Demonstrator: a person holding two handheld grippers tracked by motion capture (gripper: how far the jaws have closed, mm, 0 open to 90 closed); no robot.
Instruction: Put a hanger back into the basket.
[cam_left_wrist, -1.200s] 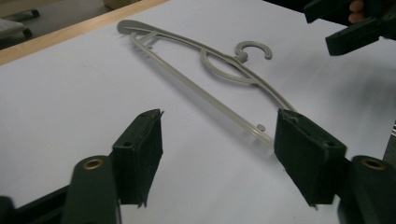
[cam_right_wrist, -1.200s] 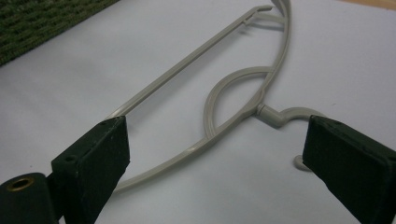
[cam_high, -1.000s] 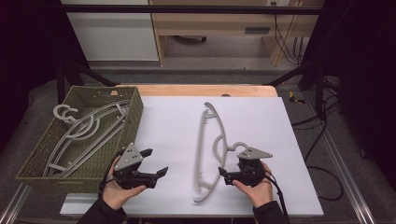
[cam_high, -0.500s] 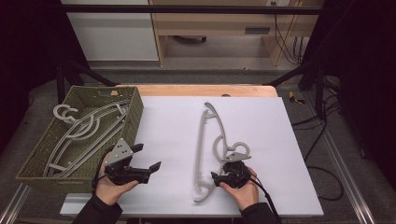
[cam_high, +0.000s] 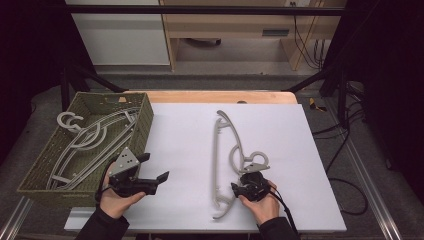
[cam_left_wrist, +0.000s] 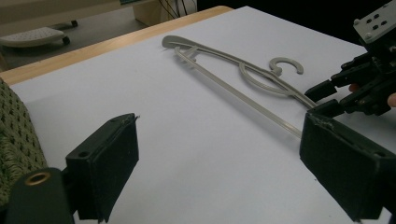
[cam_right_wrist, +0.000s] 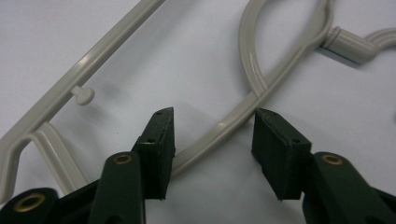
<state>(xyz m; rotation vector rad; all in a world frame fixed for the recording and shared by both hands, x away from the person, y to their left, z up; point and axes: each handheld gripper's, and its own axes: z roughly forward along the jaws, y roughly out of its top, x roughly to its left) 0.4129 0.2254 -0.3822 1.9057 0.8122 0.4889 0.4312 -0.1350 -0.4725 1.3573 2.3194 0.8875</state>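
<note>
Near front edge, right side: right gripper (cam_high: 239, 186) low on the white table (cam_high: 175, 135), jaws straddling the curved shoulder arm of the grey plastic hanger (cam_high: 222, 155)
right gripper state: jaws part-way apart, have just been closing; hanger arm (cam_right_wrist: 219, 126) runs between the pads (cam_right_wrist: 161, 149), far pad not pressing yet
step, my read: pinch-grasp of hanger arm
do it well: centre the arm between both pads before the squeeze, keep tips just off the table, close square so the thin rod can't roll out
left gripper (cam_left_wrist: 224, 172): jaws wide apart, nothing between, held above bare table near basket
hanger look: pale grey, thin moulded plastic, lying flat, hook (cam_left_wrist: 286, 66) toward the right gripper, straight bar with small peg (cam_right_wrist: 84, 94)
hanger place: table centre, well apart from basket
basket (cam_high: 142, 117): olive woven, left of table, more grey hangers (cam_high: 85, 145) inside
</note>
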